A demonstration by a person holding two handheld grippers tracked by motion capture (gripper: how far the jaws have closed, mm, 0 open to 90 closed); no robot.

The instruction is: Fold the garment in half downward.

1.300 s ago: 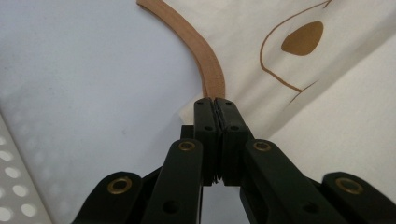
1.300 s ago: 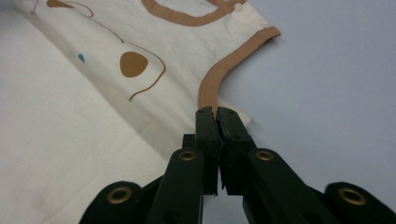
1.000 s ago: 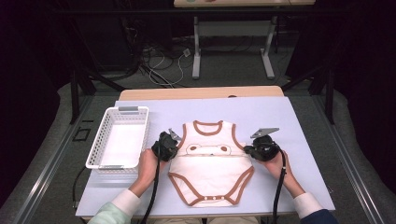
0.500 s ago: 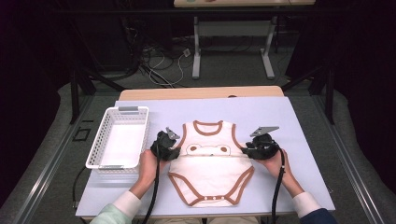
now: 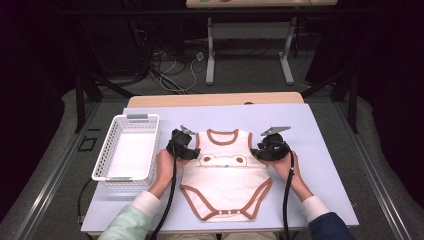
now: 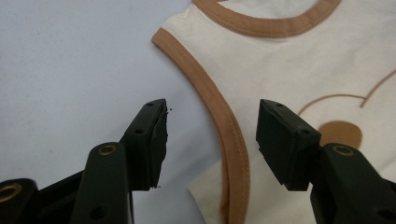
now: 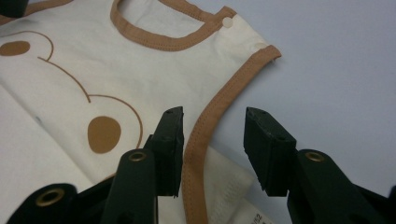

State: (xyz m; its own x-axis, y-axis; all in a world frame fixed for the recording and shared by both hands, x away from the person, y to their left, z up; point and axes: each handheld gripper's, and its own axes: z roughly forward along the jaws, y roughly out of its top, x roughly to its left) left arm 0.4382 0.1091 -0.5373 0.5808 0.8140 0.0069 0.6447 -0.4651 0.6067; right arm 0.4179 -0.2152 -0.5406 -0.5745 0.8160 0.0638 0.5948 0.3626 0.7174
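Note:
A cream baby bodysuit (image 5: 225,175) with brown trim and a bear print lies flat on the pale blue table cover. My left gripper (image 5: 191,150) sits at its left armhole and my right gripper (image 5: 256,151) at its right armhole. Both have just been opening. In the left gripper view the left gripper (image 6: 212,128) stands open, its jaws either side of the brown armhole trim (image 6: 219,116) without pressing it. In the right gripper view the right gripper (image 7: 214,140) is open too, with the trim (image 7: 210,121) lying between its jaws, untouched.
A white plastic basket (image 5: 127,147) stands empty to the left of the bodysuit. The pale blue cover (image 5: 325,150) reaches past the garment on the right. A wooden table edge (image 5: 215,99) runs along the back, with table legs and cables on the floor beyond.
Both grippers went from shut on the bodysuit's sides to open, letting the fabric go. Each hand drew back a little, outward to the armholes. The bodysuit lies flat.

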